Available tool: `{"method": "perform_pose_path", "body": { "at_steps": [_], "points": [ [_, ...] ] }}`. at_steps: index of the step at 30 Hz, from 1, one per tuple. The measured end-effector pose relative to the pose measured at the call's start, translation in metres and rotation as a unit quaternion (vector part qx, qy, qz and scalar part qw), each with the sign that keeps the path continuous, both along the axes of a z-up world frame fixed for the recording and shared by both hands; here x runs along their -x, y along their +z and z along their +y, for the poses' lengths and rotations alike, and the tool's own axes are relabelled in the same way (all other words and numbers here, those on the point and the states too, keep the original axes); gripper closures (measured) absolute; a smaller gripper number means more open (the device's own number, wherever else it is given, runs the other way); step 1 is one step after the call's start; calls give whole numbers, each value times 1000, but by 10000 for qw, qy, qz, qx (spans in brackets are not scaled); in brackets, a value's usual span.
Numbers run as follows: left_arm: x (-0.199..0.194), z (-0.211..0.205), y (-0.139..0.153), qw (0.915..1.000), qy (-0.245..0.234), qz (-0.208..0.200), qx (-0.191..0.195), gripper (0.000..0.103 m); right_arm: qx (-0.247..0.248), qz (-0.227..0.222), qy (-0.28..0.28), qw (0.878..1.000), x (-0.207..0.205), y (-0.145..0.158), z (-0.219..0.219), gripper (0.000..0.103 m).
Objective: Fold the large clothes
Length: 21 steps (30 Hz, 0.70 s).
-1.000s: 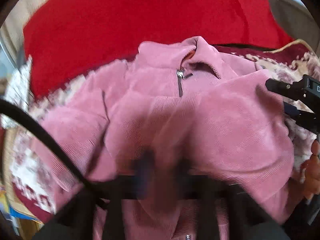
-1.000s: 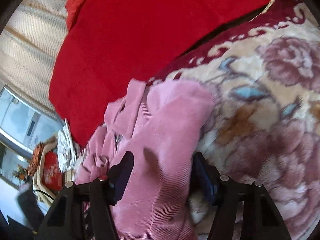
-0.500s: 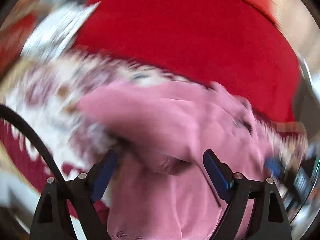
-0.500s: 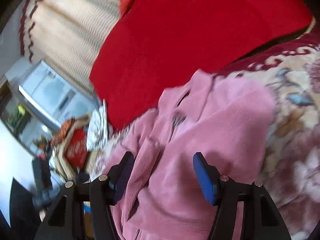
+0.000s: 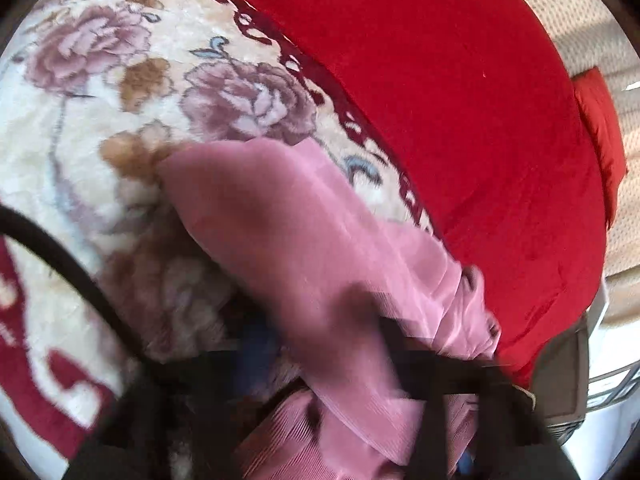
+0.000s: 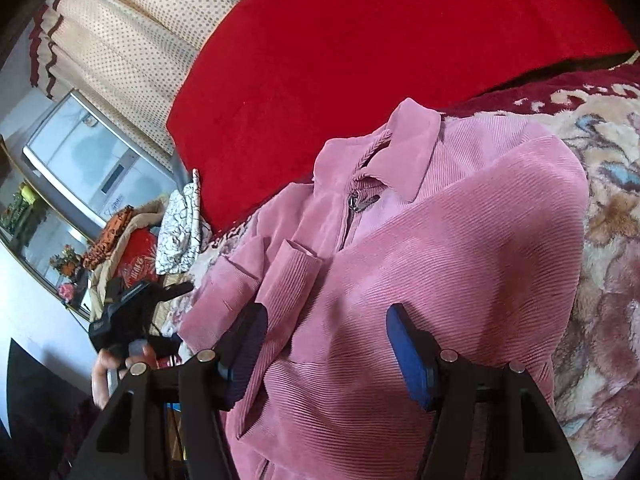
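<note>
A pink corduroy jacket [image 6: 440, 260] lies on the floral blanket [image 6: 612, 208], collar [image 6: 400, 148] towards the red cover and zip pull [image 6: 358, 203] showing. One side is folded over its front. My right gripper [image 6: 328, 356] hovers open above the jacket's lower part, with nothing between its blue pads. My left gripper [image 5: 320, 340] is blurred and its jaws are closing on a fold of the jacket [image 5: 304, 240] at its left edge, with the cloth between the fingers. In the right wrist view a hand [image 6: 106, 372] holds the left gripper [image 6: 136, 304] beside that edge.
A red cover [image 6: 360, 40] rises behind the jacket. A heap of patterned cloths [image 6: 180, 224] lies at the blanket's far left, next to a window [image 6: 88, 160] and dotted curtain. A black cable [image 5: 60, 256] crosses the left wrist view.
My left gripper swung across to the jacket's left edge, rolled, opened wide and came together on the cloth. My right gripper drew back a little, bringing the collar and zip into view.
</note>
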State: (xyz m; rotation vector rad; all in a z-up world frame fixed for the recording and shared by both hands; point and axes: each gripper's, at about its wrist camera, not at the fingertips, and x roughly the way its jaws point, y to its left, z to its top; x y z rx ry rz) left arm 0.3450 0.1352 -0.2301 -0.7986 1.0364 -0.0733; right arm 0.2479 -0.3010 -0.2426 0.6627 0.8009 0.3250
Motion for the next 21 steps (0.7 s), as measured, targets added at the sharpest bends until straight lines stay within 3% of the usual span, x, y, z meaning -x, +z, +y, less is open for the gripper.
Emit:
{"method": "perform_pose_path", "body": {
  "at_steps": [2,5,9,11,12,15,16,17,18,19,21],
  "points": [
    [-7,1,4,9997,44,-54,-254,99,55,-16,1,10000,0,0,1,38],
    [-6,10,29,9963,135,-485,-701,100,92,-23,-11,10000,0,-1,2,38],
    [2,41,88,9770,344,-1008,-1845,100,68,-23,-50,10000,-2,-1,3,38],
    [4,66,110,9639,612,-981,-2397,99,34,-7,-72,10000,-3,-2,3,38],
    [3,82,119,9551,797,-781,-2746,98,15,-1,-83,10000,-2,-1,2,38],
    [0,112,124,9313,1077,13,-3481,82,-54,6,-101,9999,-1,-1,0,37],
    [5,116,126,9203,1231,151,-3710,67,-75,10,-102,9999,-1,-1,-1,37],
    [11,115,128,9121,1337,145,-3874,47,-100,9,-106,9999,0,-1,-3,37],
    [20,110,130,9037,1419,52,-4039,38,-140,3,-121,9998,0,-1,-5,37],
    [27,98,131,8979,1407,-112,-4169,33,-168,-1,-130,9998,0,-1,-5,37],
    [34,64,126,8990,1019,-392,-4241,33,-235,6,-151,9996,0,-2,-7,37]
  ]
}}
